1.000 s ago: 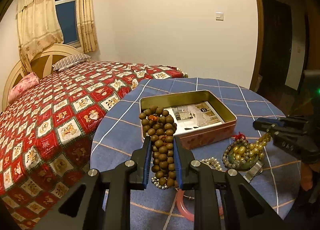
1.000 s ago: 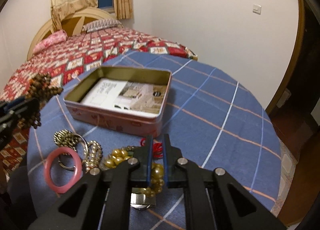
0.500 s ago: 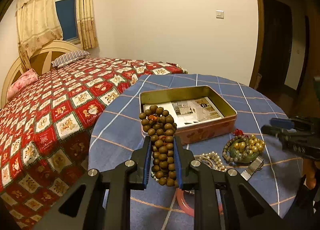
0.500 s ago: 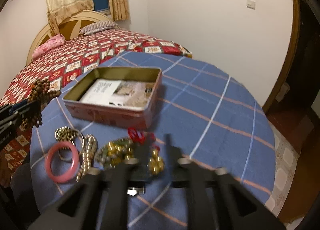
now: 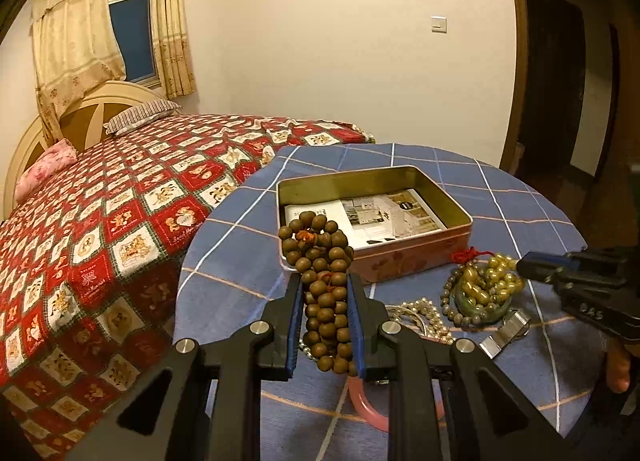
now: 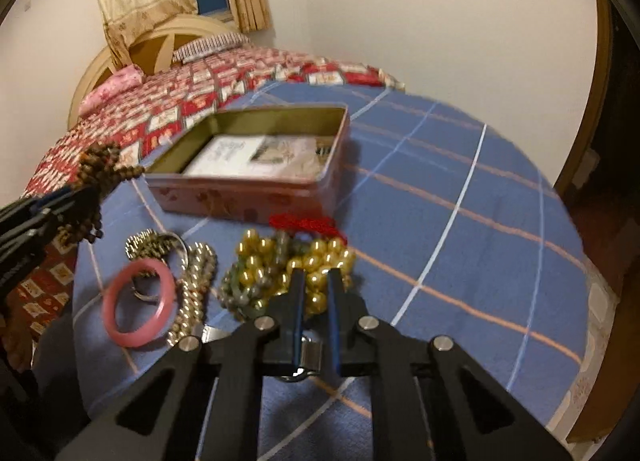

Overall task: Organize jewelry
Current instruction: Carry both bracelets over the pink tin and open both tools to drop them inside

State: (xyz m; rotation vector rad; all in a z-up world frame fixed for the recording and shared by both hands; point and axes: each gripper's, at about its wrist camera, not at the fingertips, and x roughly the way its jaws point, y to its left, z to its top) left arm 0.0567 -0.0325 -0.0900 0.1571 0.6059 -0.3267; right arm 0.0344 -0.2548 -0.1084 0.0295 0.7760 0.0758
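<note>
The left gripper [image 5: 323,293] holds a bunch of brown wooden beads [image 5: 320,261], its fingers [image 5: 295,301] clamped on the strand, above the near edge of the bench [image 5: 500,189] with its blue checked cloth. Behind the beads stands an open tin [image 5: 460,237] with a printed leaflet [image 5: 384,213] lying flat inside; its print is too small to read. The only writing that can be made out, in the left wrist view, is embossed lettering on the right gripper's body, roughly "DAS".

The right gripper [image 6: 316,281] is closing its fingers [image 6: 297,293] around yellow beads [image 6: 320,257] with a red tassel [image 6: 304,223]; the yellow beads lie between them.

The right wrist view shows the whole pink bangle [image 6: 138,305], a pearl strand [image 6: 196,289] and a keyring [image 6: 156,245]; the left view hides most of the bangle behind its gripper. Beyond the bench lies a bed [image 5: 120,201].
</note>
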